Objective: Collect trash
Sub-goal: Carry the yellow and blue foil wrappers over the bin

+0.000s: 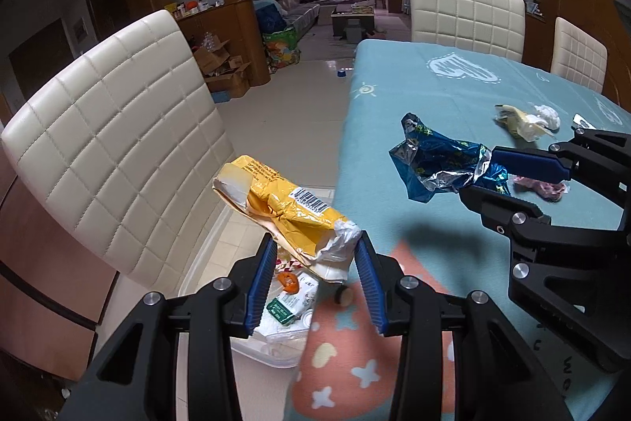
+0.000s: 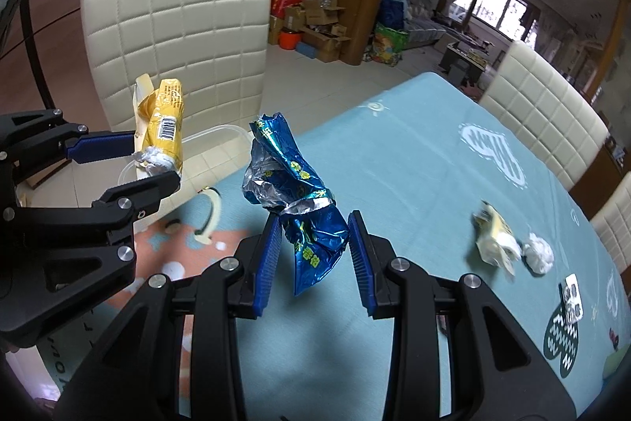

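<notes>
Trash is held in both tongs: the left tongs (image 1: pixel 315 255) pinch a yellow wrapper (image 1: pixel 284 208) above the clear bin (image 1: pixel 276 350) beside the bench (image 1: pixel 434 97). Right tongs (image 2: pixel 315 243) clamp a blue foil wrapper (image 2: pixel 299 200) over the bench.

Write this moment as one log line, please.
left gripper: shut on yellow wrapper, over bin | right gripper: shut on blue wrapper | table: trash remains

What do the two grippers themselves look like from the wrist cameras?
Both match: the left gripper and right gripper have matte black angular linkage arms with triangular cutouts, round silver pivot bolts, and long blue ribbed pads lining each finger. No sleeves or markings show.
</notes>
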The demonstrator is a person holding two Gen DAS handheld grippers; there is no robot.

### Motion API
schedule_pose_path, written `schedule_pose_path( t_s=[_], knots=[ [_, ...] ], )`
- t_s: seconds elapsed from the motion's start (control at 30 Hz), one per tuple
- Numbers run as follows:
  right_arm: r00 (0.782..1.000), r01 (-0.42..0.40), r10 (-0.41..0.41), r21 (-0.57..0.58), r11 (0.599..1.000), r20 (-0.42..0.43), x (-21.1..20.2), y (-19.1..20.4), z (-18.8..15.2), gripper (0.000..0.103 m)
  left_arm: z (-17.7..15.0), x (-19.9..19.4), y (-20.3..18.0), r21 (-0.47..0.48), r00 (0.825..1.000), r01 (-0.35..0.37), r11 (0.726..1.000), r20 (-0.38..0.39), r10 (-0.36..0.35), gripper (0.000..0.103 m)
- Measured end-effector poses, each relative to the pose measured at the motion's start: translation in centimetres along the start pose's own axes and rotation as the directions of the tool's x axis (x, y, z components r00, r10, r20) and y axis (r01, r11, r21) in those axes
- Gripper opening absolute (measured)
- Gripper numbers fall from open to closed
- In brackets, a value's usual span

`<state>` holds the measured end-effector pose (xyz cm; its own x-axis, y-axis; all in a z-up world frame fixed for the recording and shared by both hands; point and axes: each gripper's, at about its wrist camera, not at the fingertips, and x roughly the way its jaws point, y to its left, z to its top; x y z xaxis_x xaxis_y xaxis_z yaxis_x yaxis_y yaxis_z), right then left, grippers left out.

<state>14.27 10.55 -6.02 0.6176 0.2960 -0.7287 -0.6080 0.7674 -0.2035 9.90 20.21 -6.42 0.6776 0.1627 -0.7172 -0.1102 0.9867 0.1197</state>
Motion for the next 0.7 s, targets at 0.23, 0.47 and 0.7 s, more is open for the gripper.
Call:
schedule_pose_path(
  t_s=[0.23, 0.47, 0.7],
  knots=[
    [1.0, -0.028, 0.028, -0.028, 0.999, -0.005, 1.4, 1.9, 1.6, 0.036, -0.5, 0.8, 1.9, -0.009, 1.0, -0.025, 1.0, -0.006, 0.024, 0.04],
    [0.999, -0.053, 0.052, -0.054, 0.997, -0.009, 2.9, 3.6, 3.0, 0.036, -0.8, 1.7, 4.1, -0.031, 0.998, -0.058, 0.998, -0.021, 0.057, 0.04],
    [0.998, -0.065, 0.065, -0.074, 0.995, -0.01, 4.3, 4.6, 4.4, 0.036, -0.8, 3.0, 6.5, -0.068, 0.995, -0.093, 0.993, -0.046, 0.09, 0.04]
  ],
)
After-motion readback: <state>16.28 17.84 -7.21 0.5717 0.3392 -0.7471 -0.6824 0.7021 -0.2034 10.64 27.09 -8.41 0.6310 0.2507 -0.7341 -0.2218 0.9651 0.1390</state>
